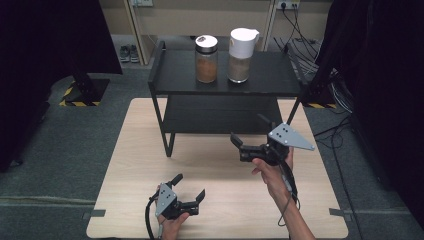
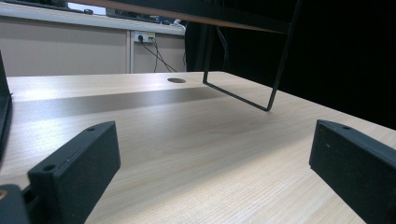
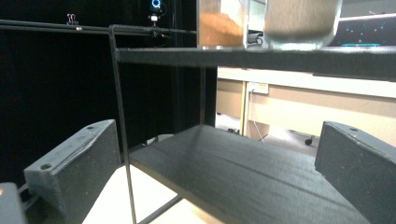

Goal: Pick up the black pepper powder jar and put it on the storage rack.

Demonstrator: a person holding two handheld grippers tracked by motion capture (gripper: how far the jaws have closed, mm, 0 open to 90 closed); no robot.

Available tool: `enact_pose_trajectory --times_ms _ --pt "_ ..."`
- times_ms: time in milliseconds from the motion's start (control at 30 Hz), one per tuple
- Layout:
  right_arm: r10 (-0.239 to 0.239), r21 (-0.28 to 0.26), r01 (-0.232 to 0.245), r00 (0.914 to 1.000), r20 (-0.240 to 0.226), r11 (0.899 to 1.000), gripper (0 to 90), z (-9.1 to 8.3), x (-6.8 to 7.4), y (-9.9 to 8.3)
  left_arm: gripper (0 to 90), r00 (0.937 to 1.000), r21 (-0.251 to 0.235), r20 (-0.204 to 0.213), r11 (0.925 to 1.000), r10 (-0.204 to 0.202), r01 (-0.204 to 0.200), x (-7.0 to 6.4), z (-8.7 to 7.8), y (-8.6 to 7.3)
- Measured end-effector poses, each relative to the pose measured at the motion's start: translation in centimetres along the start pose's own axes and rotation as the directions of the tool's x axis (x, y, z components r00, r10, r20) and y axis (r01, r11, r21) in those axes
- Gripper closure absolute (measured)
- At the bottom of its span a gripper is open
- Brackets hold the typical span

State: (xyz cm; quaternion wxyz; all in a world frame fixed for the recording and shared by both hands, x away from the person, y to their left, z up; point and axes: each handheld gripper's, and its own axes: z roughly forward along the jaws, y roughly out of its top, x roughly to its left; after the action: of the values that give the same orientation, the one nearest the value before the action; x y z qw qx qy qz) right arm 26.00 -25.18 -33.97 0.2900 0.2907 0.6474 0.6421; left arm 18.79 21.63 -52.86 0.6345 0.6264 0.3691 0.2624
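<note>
2 jars (image 1: 206, 59) stand upright on shelf (image 1: 175, 75)

The left claw (image 2: 212, 163) hangs low over the desk (image 2: 196, 154), its two black jaws spread wide with bare pale wood between them and nothing gripped. Toward the far edge of the desk a thin black rack leg (image 2: 275, 65) comes down to the wood, and its foot bar runs along the surface. A round hole (image 2: 176, 80) sits near that far edge. Beyond the desk, a beige wall carries a socket (image 2: 142, 36) with cables.
</note>
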Motion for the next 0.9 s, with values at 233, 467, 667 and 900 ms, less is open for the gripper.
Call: enact_pose_trajectory --times_ms 233,467,667,900 --pt "-0.001 0.021 0.001 1.0000 0.005 1.000 0.4 -0.9 0.1 -1.6 1.1 1.0000 -0.001 0.000 1.0000 -0.004 0.004 0.0 0.0 0.0" --pt "0.010 0.029 -0.010 0.9999 -0.004 1.000 0.4 -1.7 0.2 -3.1 1.1 1.0000 0.001 -0.002 1.0000 0.000 0.000 0.0 0.0 0.0" --pt "0.024 0.045 -0.024 0.9997 -0.006 0.999 0.4 -2.0 0.3 -4.3 1.1 1.0000 0.000 -0.001 1.0000 -0.001 0.001 0.0 0.0 0.0" --pt "0.034 0.055 -0.033 0.9994 -0.002 0.998 0.4 -2.7 0.5 -6.1 1.1 1.0000 0.001 0.000 1.0000 0.003 -0.003 -0.1 0.0 0.0"
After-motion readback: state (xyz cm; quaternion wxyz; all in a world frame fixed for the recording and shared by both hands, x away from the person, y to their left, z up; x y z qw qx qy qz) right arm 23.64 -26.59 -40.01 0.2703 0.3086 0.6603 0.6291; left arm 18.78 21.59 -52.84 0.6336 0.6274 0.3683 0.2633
